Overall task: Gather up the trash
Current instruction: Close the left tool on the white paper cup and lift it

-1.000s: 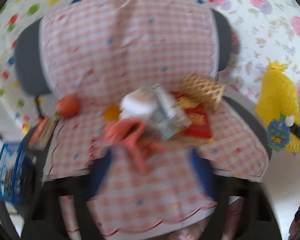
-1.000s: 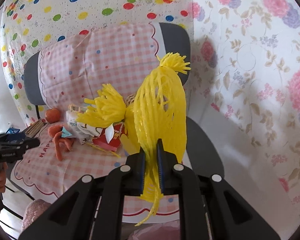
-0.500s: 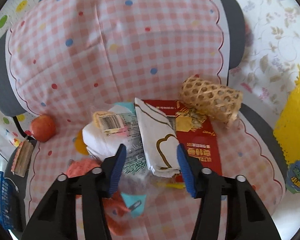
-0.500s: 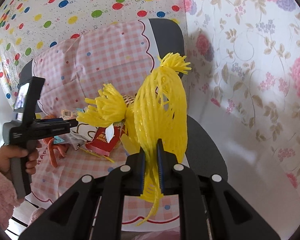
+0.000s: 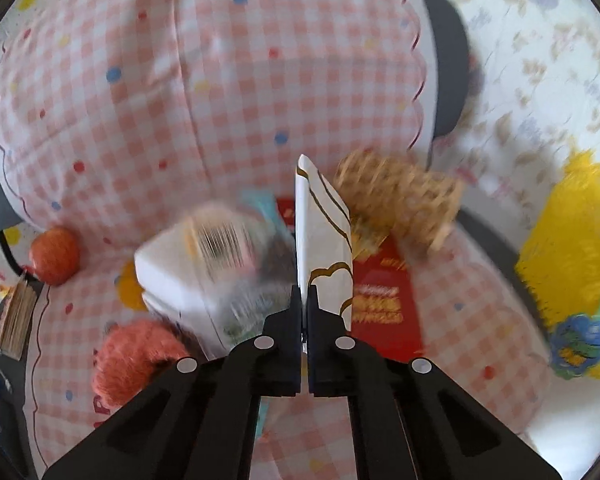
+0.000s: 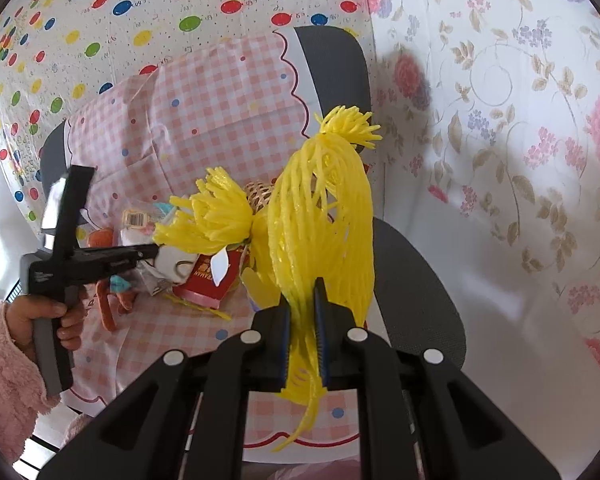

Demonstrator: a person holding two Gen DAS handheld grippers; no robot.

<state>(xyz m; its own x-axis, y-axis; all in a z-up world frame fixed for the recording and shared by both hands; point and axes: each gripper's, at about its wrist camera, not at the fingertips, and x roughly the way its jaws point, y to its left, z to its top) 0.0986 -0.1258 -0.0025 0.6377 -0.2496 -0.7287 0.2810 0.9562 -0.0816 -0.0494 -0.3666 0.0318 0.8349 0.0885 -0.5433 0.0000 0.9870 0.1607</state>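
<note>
Trash lies heaped on a chair seat covered by a pink checked cloth point(image 5: 220, 100). My left gripper point(image 5: 304, 300) has its jaws closing to a tight pinch on a white paper wrapper point(image 5: 324, 240) with gold lines, which stands upright between the pads. Around it lie a clear barcoded package point(image 5: 212, 248), a red packet point(image 5: 380, 300), a woven bamboo tube point(image 5: 400, 196) and an orange fluffy piece point(image 5: 132, 352). My right gripper point(image 6: 303, 308) is shut on a yellow mesh net point(image 6: 320, 220), held up to the right of the heap. The left gripper point(image 6: 152, 250) also shows in the right wrist view.
A red fruit point(image 5: 54, 254) rests at the seat's left edge, beside a stack of sticks point(image 5: 16, 320). The grey chair point(image 6: 412, 280) stands against a floral cloth point(image 6: 500, 120) and a polka-dot cloth point(image 6: 100, 20). A hand in a pink fluffy sleeve point(image 6: 4, 360) holds the left gripper.
The left gripper moved in over the heap, then closed on the white wrapper, which now stands on edge. The right gripper kept its hold on the yellow net and barely shifted.
</note>
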